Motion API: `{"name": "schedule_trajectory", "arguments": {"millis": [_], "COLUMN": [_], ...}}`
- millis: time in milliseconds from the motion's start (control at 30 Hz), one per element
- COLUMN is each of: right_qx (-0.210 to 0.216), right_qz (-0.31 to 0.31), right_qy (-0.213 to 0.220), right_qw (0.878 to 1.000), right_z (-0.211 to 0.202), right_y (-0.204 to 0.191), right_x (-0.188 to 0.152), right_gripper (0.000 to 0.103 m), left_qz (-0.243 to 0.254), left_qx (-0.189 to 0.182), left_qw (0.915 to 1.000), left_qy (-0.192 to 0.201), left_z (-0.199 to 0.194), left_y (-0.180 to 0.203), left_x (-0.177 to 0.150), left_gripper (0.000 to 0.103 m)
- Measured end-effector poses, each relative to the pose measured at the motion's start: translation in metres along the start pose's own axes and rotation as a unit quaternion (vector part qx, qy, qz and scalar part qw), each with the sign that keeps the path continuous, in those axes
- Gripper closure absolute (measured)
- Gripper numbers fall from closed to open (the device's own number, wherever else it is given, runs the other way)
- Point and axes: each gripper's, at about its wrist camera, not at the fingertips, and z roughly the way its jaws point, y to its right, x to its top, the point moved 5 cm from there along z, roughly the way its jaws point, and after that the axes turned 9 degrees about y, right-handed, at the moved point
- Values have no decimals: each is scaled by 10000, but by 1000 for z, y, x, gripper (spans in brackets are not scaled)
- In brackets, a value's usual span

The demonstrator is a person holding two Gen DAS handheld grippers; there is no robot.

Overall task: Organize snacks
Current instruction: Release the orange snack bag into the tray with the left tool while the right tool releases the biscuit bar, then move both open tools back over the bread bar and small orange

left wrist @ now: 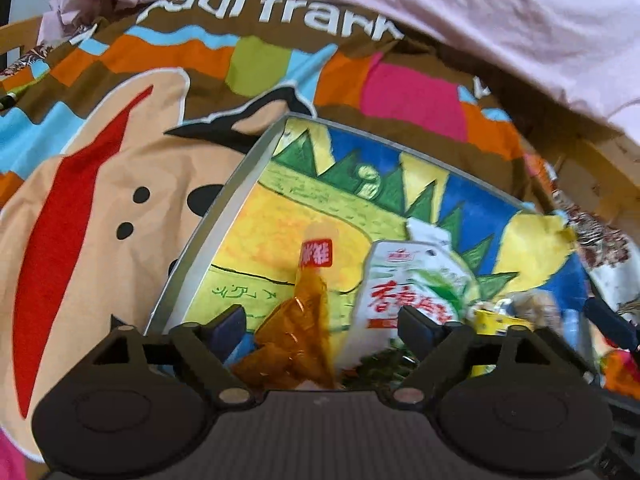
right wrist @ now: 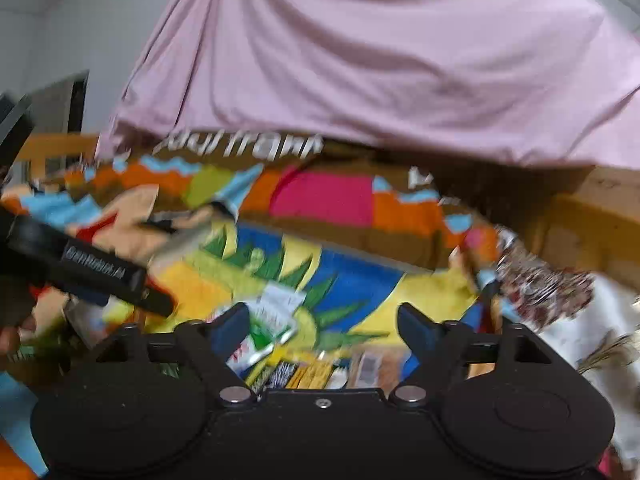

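Bed or couch covered with a bright cartoon-print cloth, a pink sheet bunched along its far edge. On the cloth lies a shallow tray with a grey rim and a child's crayon picture lining its floor.

The snacks sit at the tray's near edge, close under your grippers. From the left wrist: an amber-wrapped snack with a red label, standing between the fingers, and just beside it a white-and-green packet with red characters. Further toward the near right corner is a small yellow pack, blurred.

Your left gripper is wide open around the amber snack; whether a pad touches it, you cannot tell. Your right gripper is also wide, holding nothing, over a blurred heap of wrappers at the near edge.

Step in hand, by the look of it: picking the first snack.

Next: close the left fingers on the amber wrapper's body, gently, since the film looks slippery and crushable. Steady the right before choosing from the heap.
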Motion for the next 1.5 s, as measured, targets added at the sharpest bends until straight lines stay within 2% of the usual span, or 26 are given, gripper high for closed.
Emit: {"name": "schedule_trajectory", "arguments": {"millis": [100,167,233,467,733,833,1067,1500], "right_qx": [-136,-163,-151,-267,-351,-376,-391,-257], "right_qz": [157,230,198,201,147,109,152,232], "right_qy": [315,519,675,1092,1184,1152,912,93], "right_qw": [9993,9983,9974,9935,9922,9926,9949,9994], "right_z": [-25,-41,-60,-128,-196,-221,-262,-283], "right_y": [5,6,5,-5,-24,-34,-59,-94], "right_x": [23,39,54,88,94,89,68,23], "right_gripper": [10,4,2,1,1,1,1,1], "left_qz": [16,78,229,646,728,741,755,873], "left_qx": [-117,-225,-310,-531,-575,-580,-579,-497], "left_qw": [9993,9967,9926,9799,9693,9672,9692,9784], "left_qy": [351,780,1151,1811,2279,2361,2273,1807], "left_z": [-26,-51,-76,-152,-226,-247,-280,-298], "left_y": [5,10,15,29,25,19,-4,-41], "left_x": [5,9,14,26,18,10,-16,-69], "left_gripper": [11,1,1,1,0,0,0,0]}}
